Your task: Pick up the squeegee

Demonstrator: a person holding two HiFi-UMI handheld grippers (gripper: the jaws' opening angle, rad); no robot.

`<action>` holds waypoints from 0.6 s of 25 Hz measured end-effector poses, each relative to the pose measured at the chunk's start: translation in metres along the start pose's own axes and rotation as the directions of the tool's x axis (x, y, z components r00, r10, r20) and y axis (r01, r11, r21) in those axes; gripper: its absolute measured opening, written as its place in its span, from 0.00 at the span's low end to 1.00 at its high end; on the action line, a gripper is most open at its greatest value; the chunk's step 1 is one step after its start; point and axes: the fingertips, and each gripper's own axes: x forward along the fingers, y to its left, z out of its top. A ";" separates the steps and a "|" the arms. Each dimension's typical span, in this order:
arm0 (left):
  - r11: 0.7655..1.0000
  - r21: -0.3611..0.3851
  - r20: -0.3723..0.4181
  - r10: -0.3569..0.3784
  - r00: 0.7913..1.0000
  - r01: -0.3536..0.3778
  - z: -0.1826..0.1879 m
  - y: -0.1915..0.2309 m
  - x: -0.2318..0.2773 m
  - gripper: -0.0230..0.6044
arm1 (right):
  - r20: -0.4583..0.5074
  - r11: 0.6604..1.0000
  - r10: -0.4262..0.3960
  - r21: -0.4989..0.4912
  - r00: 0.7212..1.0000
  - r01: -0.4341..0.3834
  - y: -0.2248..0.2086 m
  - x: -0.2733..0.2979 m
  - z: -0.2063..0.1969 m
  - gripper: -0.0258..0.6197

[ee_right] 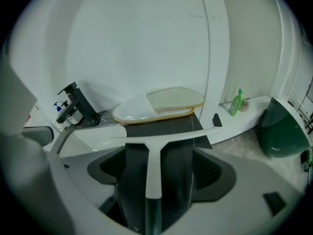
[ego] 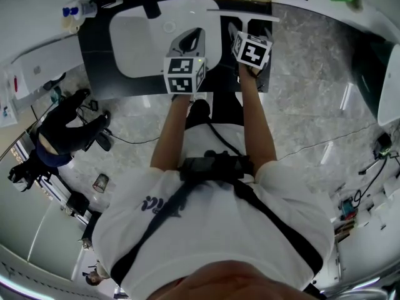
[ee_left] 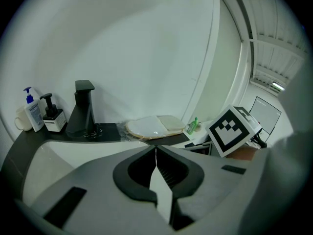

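Observation:
The squeegee (ee_right: pixel 154 173) has a thin white blade and a white handle with a dark green end. It lies over the dark countertop (ee_right: pixel 181 129), with its blade toward the wall. My right gripper (ee_right: pixel 159 153) is open. Its jaws stand wide on either side of the handle and do not touch it. In the head view the squeegee (ego: pixel 242 11) is a thin white line just beyond my right gripper (ego: pixel 242 25). My left gripper (ego: pixel 191 37) hovers over the white sink (ego: pixel 144 39). In its own view the left gripper (ee_left: pixel 156 150) is shut with nothing in it.
A black faucet (ee_left: pixel 83 109), a blue-capped soap bottle (ee_left: pixel 33 112), a black dispenser (ee_left: pixel 51 117) and a mug (ee_left: pixel 20 119) stand at the counter's left. Two flat oval pads (ee_right: pixel 161 106) lie by the wall. A green bottle (ee_right: pixel 236 103) and a green bin (ee_right: pixel 283 131) are on the right.

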 end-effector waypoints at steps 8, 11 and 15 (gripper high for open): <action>1.000 -0.017 -0.001 0.004 1.000 -0.004 -0.002 0.002 0.000 0.06 | -0.014 0.997 -0.051 -0.054 0.999 0.050 0.001 -0.002 -0.006 0.27; 1.000 -0.019 -0.004 0.007 1.000 -0.007 -0.004 0.002 -0.001 0.06 | -0.017 0.998 -0.045 -0.055 0.999 0.044 0.003 -0.002 -0.008 0.23; 1.000 -0.023 -0.008 0.011 1.000 -0.012 -0.009 0.002 -0.004 0.06 | 0.023 0.998 -0.028 -0.059 0.999 0.030 0.012 -0.001 0.003 0.17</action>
